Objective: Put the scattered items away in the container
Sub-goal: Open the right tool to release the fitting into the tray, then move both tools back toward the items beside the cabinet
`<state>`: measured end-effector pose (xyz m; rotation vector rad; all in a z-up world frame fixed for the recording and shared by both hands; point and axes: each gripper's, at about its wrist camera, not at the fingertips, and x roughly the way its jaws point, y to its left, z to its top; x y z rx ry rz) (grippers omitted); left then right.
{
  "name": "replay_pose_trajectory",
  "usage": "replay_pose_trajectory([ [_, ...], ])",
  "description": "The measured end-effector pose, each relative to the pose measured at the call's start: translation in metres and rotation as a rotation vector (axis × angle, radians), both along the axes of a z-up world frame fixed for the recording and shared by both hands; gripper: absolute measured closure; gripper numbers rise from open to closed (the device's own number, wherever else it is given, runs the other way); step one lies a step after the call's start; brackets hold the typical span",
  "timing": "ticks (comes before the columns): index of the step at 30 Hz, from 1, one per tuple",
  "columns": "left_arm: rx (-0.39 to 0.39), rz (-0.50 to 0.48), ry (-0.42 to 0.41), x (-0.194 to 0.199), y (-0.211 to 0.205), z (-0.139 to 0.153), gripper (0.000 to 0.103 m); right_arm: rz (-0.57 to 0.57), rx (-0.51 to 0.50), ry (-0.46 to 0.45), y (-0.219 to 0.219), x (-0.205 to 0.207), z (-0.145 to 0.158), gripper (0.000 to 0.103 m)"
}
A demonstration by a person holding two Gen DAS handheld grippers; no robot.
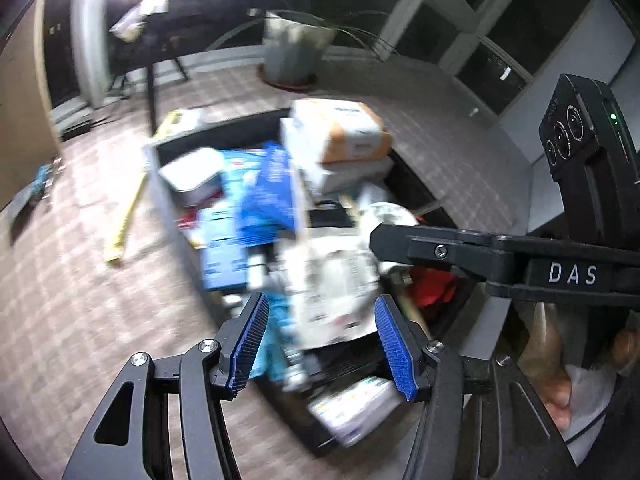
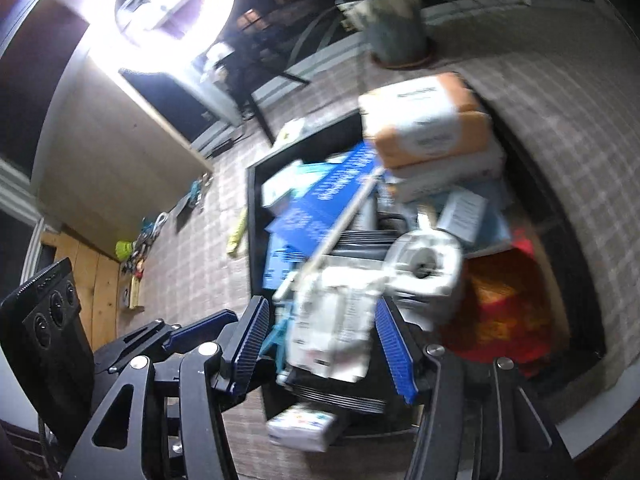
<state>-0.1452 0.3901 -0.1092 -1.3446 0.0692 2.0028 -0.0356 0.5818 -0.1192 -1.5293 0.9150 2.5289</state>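
A dark open box (image 1: 420, 184) (image 2: 252, 208) on the tiled floor is packed with items: blue cartons (image 1: 268, 192), stacked orange-and-white packs (image 1: 344, 132) (image 2: 428, 120), a white roll (image 2: 424, 268) and something red (image 2: 500, 304). A white printed packet (image 1: 332, 292) (image 2: 332, 320) lies on top. My left gripper (image 1: 326, 346) hovers open above it. My right gripper (image 2: 320, 340) is open too, its pads either side of the packet with a gap on the left. Both views are motion-blurred. One finger (image 1: 384, 240) of the right gripper reaches in from the right.
A small white carton (image 1: 352, 408) (image 2: 300, 428) sits at the box's near corner. A yellow strip (image 1: 124, 220) lies on the floor left of the box. A potted plant (image 1: 292, 52) and a black stand are behind. Small clutter (image 2: 140, 240) lines the left wall.
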Motion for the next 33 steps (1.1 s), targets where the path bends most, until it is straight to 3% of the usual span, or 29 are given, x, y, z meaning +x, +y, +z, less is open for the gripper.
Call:
replay_pose_trajectory([
  [5, -0.022, 0.088, 0.015, -0.021, -0.06, 0.005, 0.043, 0.097, 0.023, 0.009, -0.045, -0.04, 0.008, 0.051],
  [17, -0.11, 0.377, 0.048, -0.085, -0.248, 0.008, 0.04, 0.326, 0.103, 0.037, -0.175, -0.141, 0.024, 0.051],
  [29, -0.282, 0.619, 0.06, -0.135, -0.425, -0.03, 0.038, 0.531, 0.199, 0.044, -0.307, -0.235, 0.022, 0.048],
  [33, -0.306, 0.675, 0.008, -0.156, -0.485, -0.051, 0.034, 0.585, 0.197, 0.037, -0.344, -0.256, 0.011, 0.047],
])
